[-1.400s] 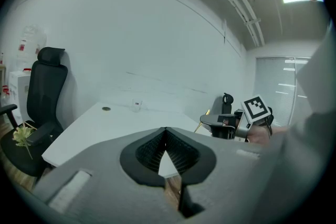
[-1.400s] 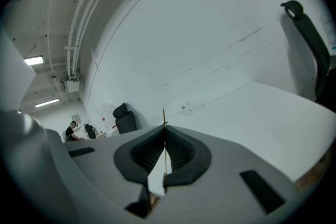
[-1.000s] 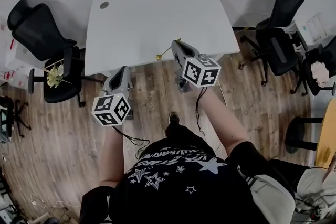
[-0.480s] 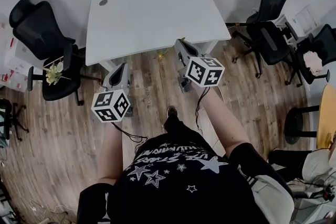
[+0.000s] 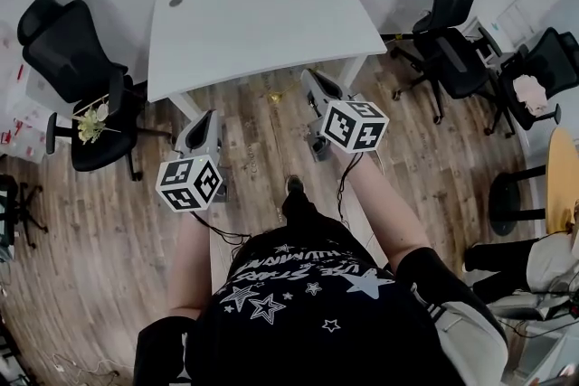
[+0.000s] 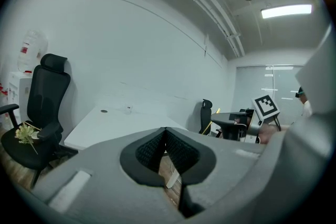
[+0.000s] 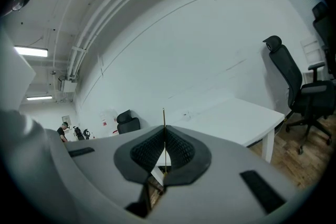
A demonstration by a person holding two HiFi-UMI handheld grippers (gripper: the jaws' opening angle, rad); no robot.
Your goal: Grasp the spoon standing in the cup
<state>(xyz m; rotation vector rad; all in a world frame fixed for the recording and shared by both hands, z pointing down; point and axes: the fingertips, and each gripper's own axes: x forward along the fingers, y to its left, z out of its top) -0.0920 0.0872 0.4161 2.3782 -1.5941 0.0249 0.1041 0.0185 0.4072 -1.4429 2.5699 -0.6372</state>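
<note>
Change since a second ago: the worktop (image 5: 262, 23) has drawn away toward the top of the head view. The spoon (image 5: 274, 95), then over the worktop's near edge, now hangs over the floor (image 5: 90, 221) just clear of that edge. Both tools sit much as before.

- Floor: wood planks, covering most of the head view.
- Worktop: white, bare top, one round port near its far left corner. It is also seen ahead in the left gripper view (image 6: 121, 118) and the right gripper view (image 7: 236, 118).
- Person (image 5: 308, 312): dark shirt printed with stars, standing back from the worktop, one tool in each hand.
- Chairs: one black office chair (image 5: 81, 68) left of the worktop, with a small bunch of flowers (image 5: 93, 124) on its seat; two more black chairs (image 5: 452, 23) to the right.
- Right tool (image 5: 308, 75): raised near the worktop's front edge, with its jaws clamped together on the spoon's thin gold handle (image 7: 164, 118), which stands up between the pads.
- Left tool (image 5: 208, 117): lower and to the left, over the floor, with its jaws (image 6: 165, 131) together and nothing between them.
- Spoon: gold, held in the air by the right tool, its end jutting left of that tool's tip.
</note>
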